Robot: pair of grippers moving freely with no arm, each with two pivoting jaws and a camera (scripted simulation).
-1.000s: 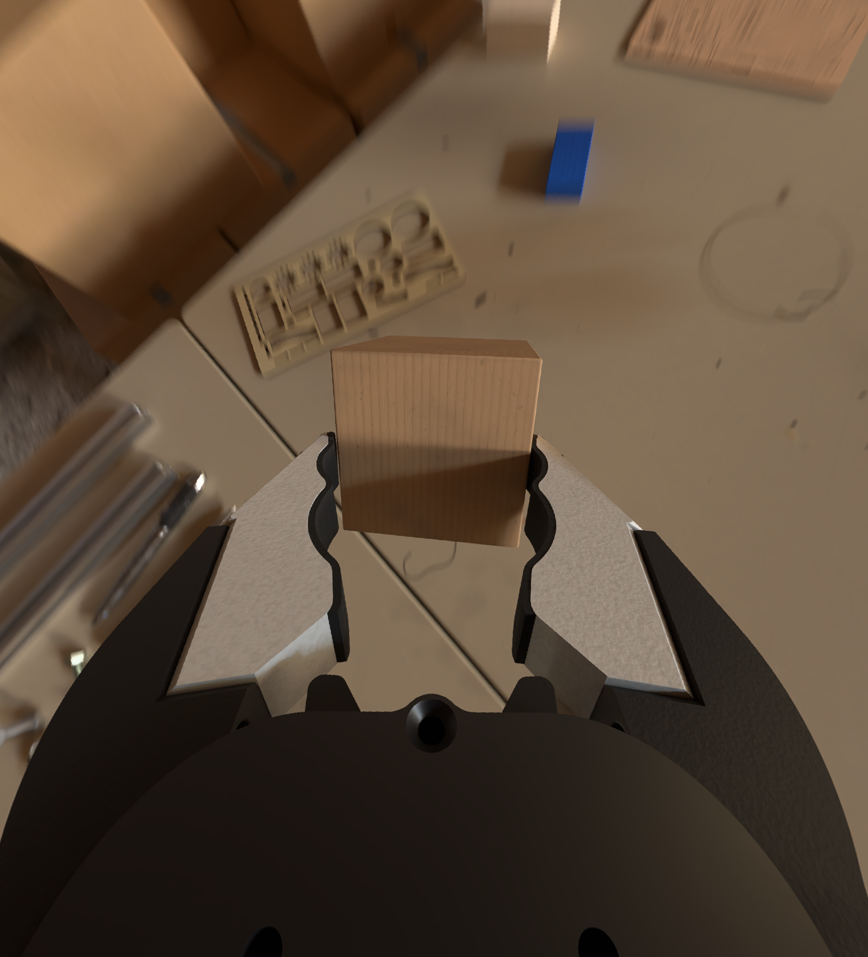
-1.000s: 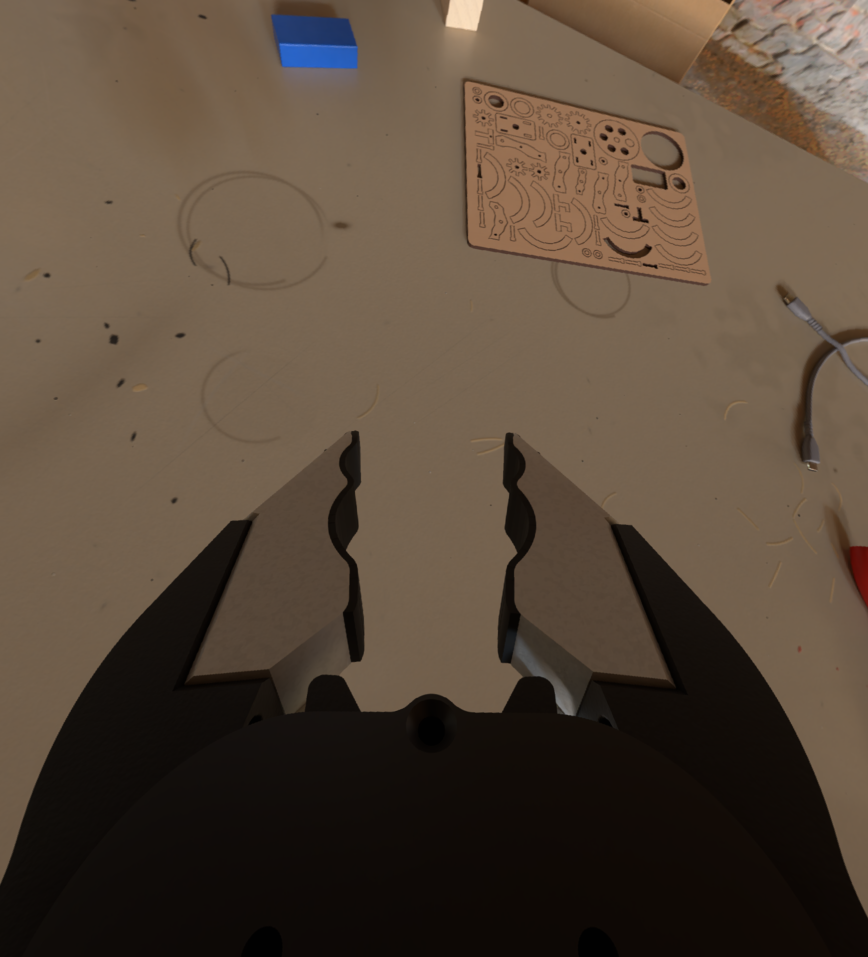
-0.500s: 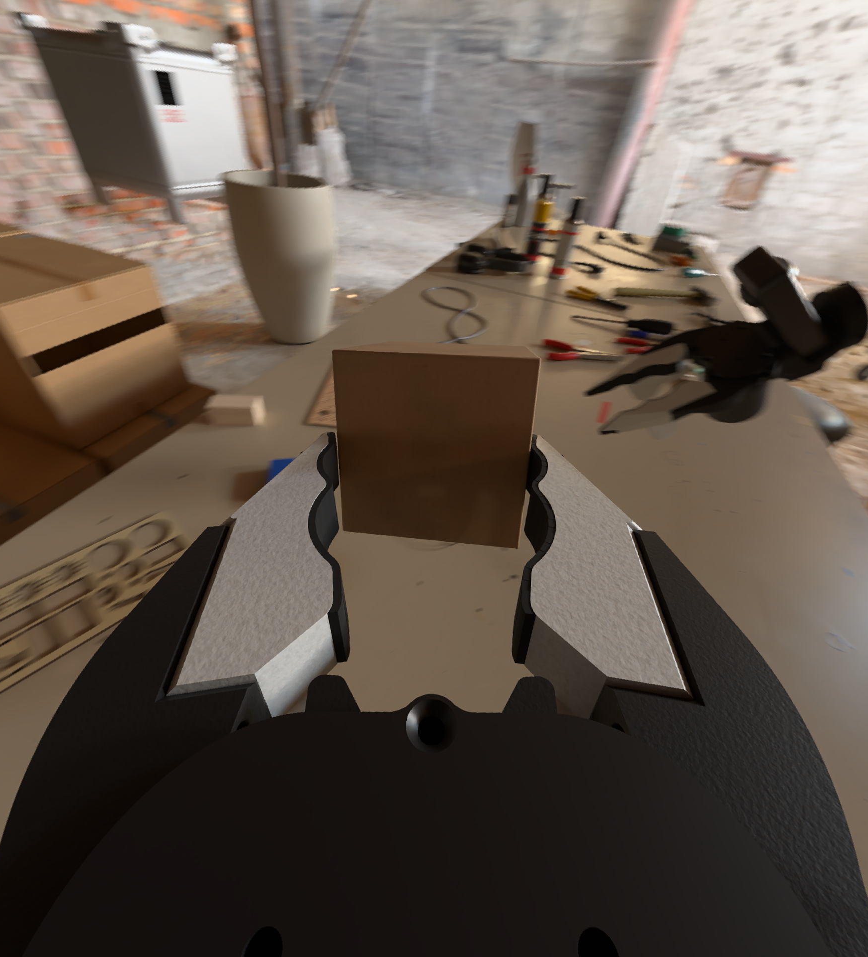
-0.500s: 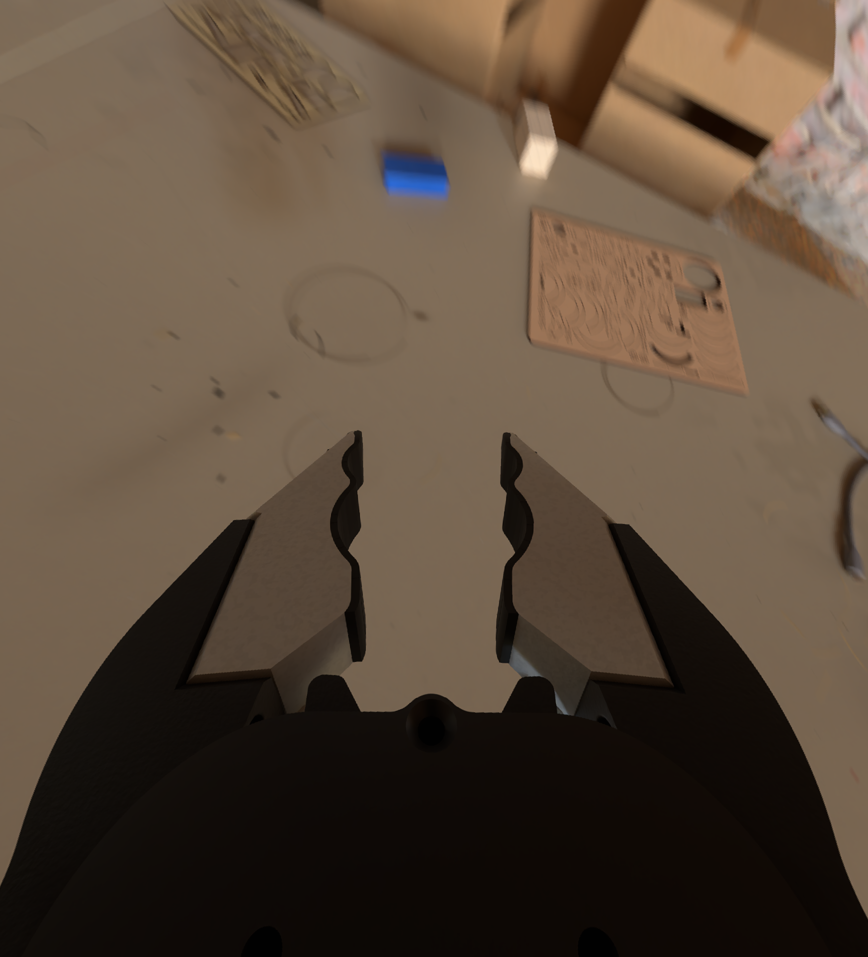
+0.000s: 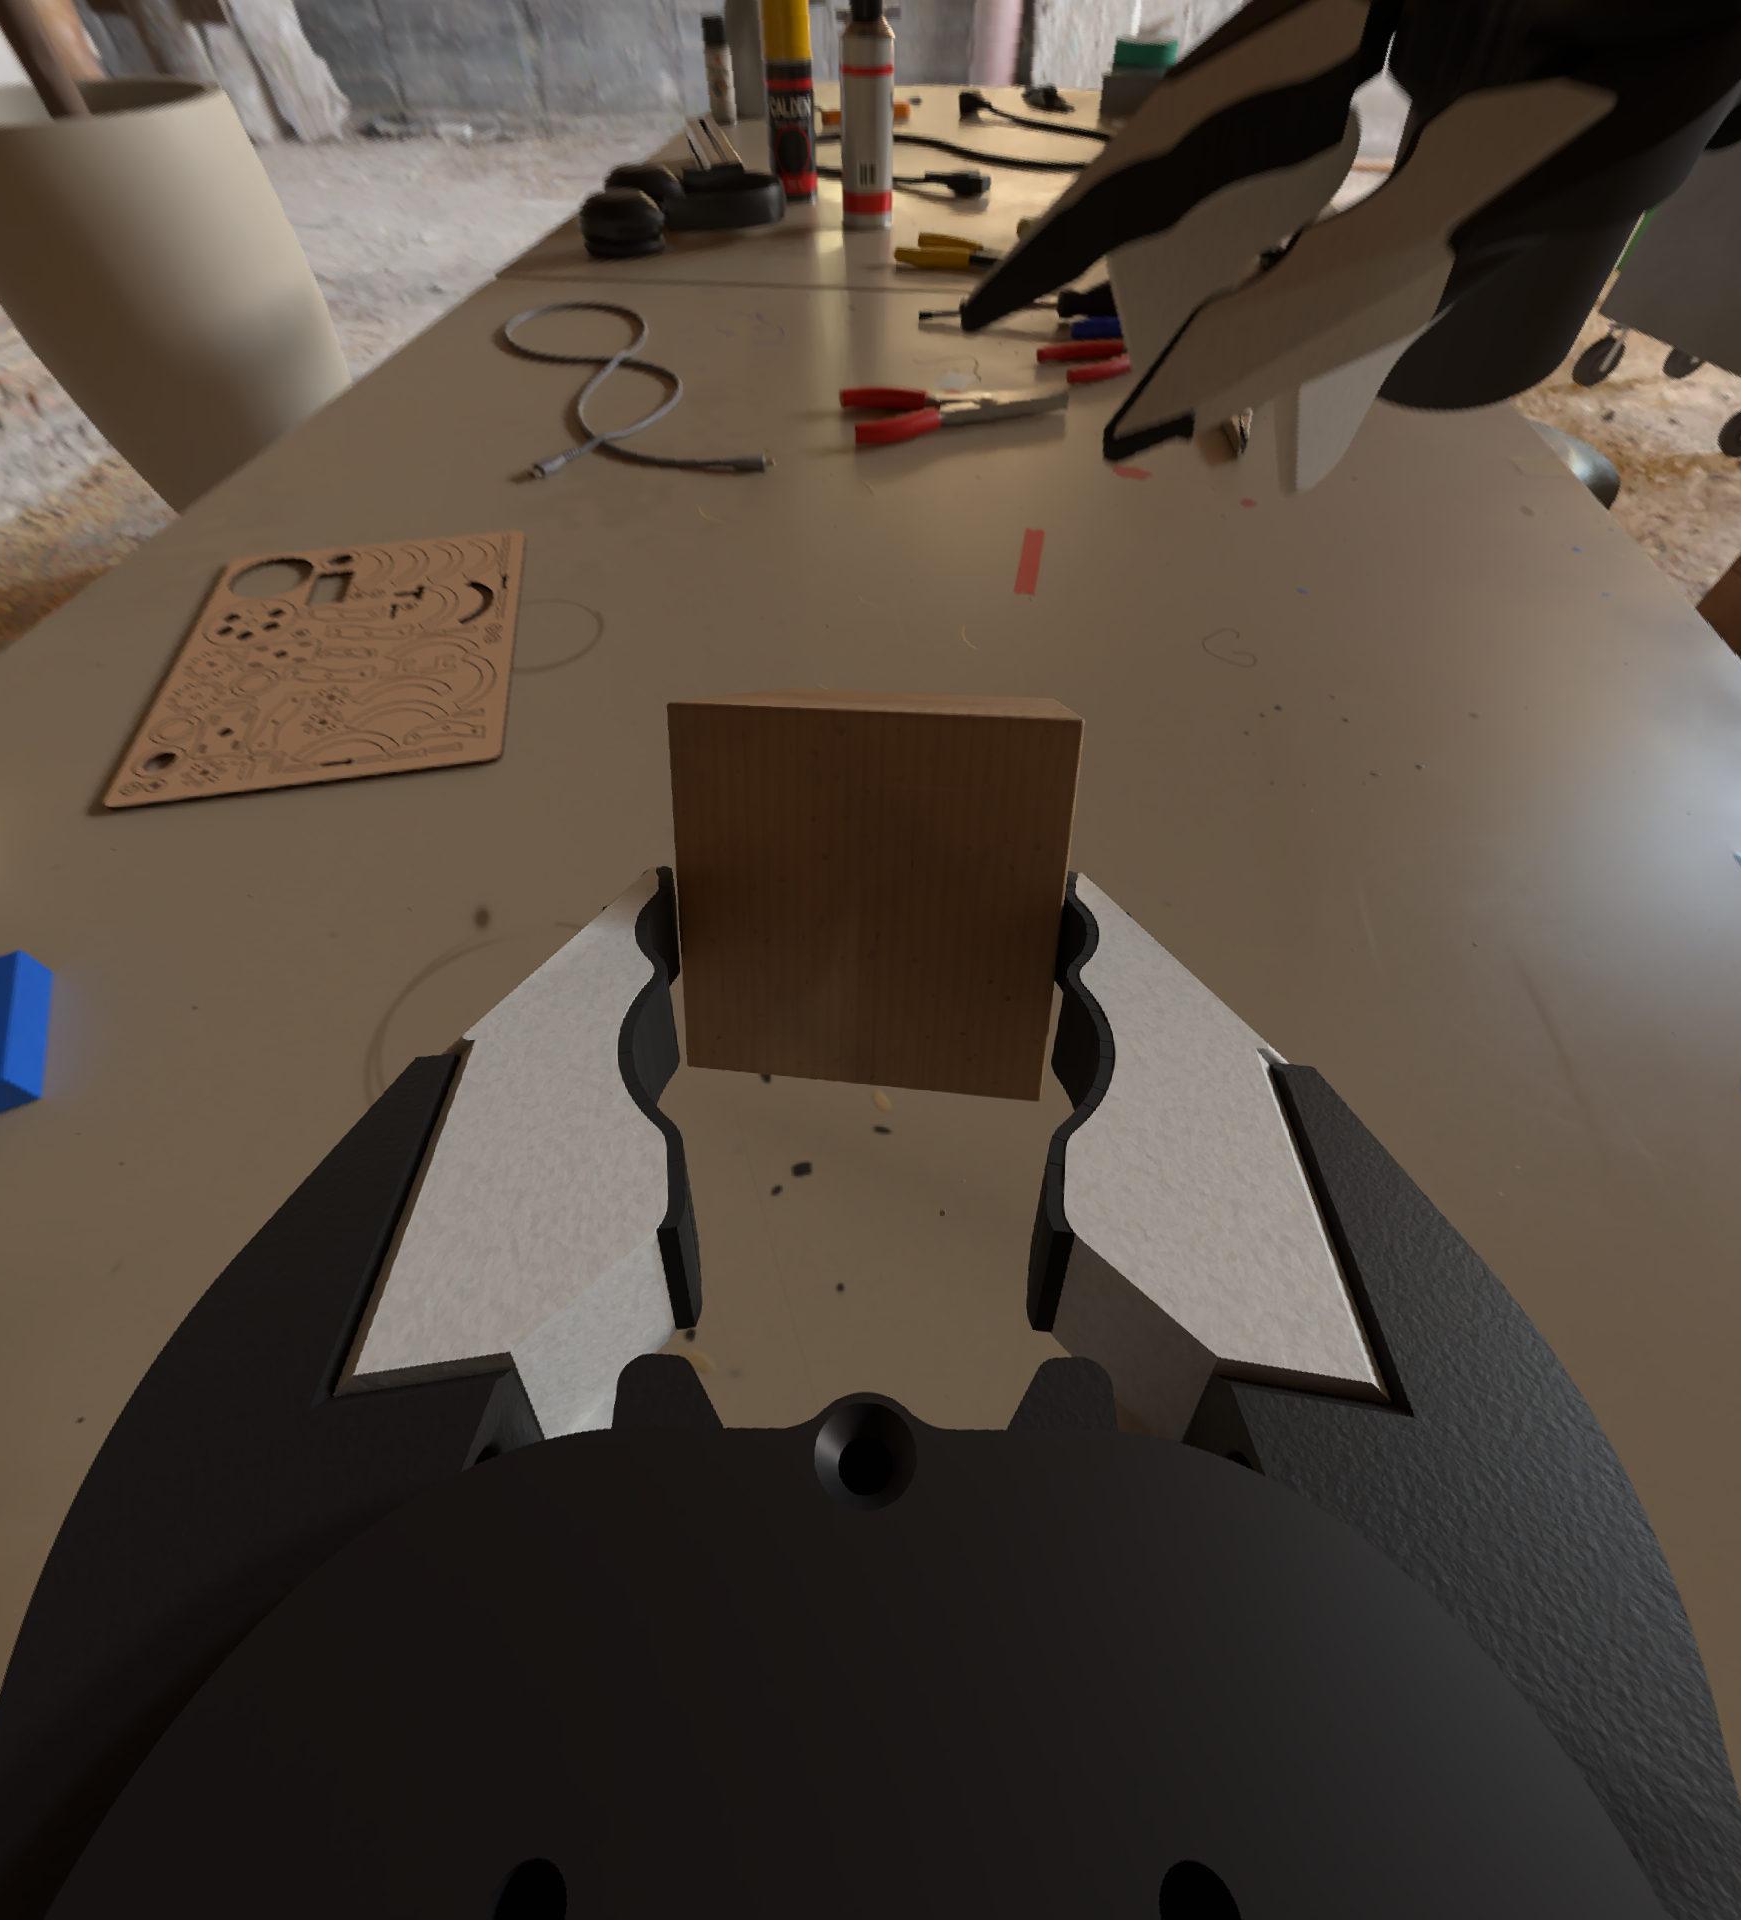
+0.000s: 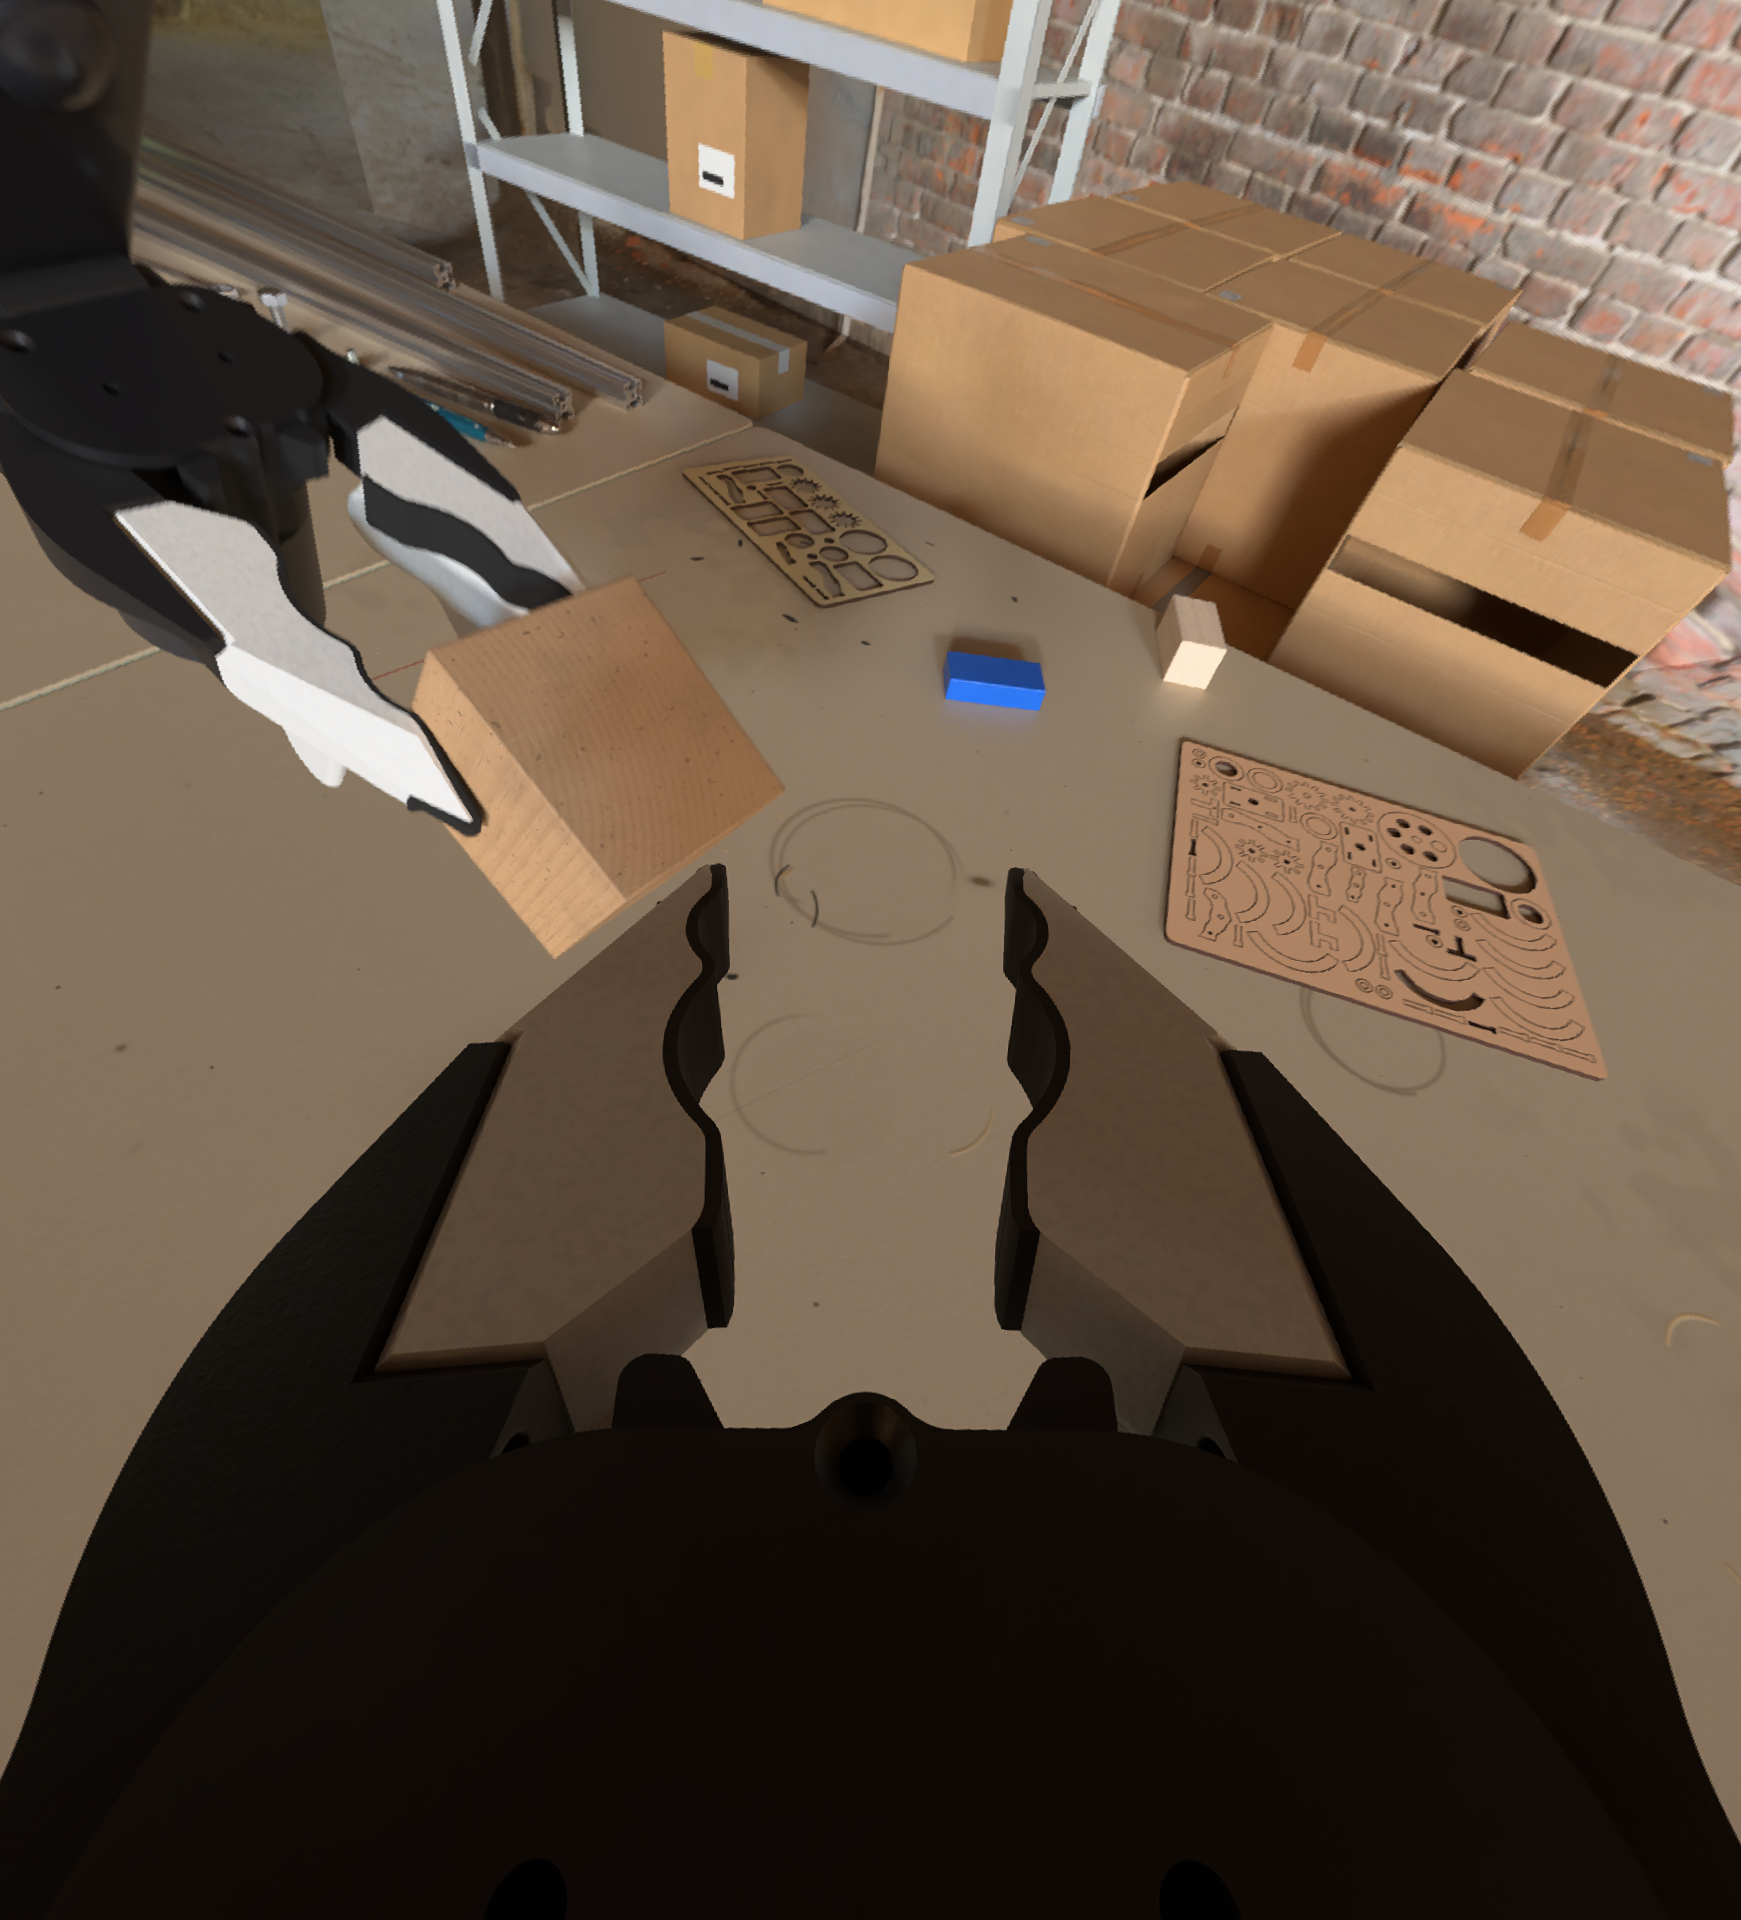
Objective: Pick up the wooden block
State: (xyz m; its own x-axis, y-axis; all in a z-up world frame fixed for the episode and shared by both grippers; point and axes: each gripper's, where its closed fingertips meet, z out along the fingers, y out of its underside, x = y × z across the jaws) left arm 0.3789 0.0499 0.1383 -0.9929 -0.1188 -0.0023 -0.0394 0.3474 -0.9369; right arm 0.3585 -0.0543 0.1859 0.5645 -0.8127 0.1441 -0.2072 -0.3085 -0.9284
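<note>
A long beige table runs through a workshop with brick walls, and a stack of cardboard boxes sits against its far edge. The left gripper has its two fingers closed on the sides of the wooden block, which hangs clear of the table; in the right wrist view the block is tilted, one corner pointing down, with the left gripper clamping it from the upper left. The right gripper hovers above the table with its jaws parted and nothing between them; its left fingertip is just beside the block's lower corner, though whether they touch cannot be told. From the left wrist view the right gripper shows at the upper right, fingers apart. On the table lie a blue block, a small pale wooden piece, a flat cut-out sheet, a second cut-out sheet, a grey cable and red-handled pliers.
</note>
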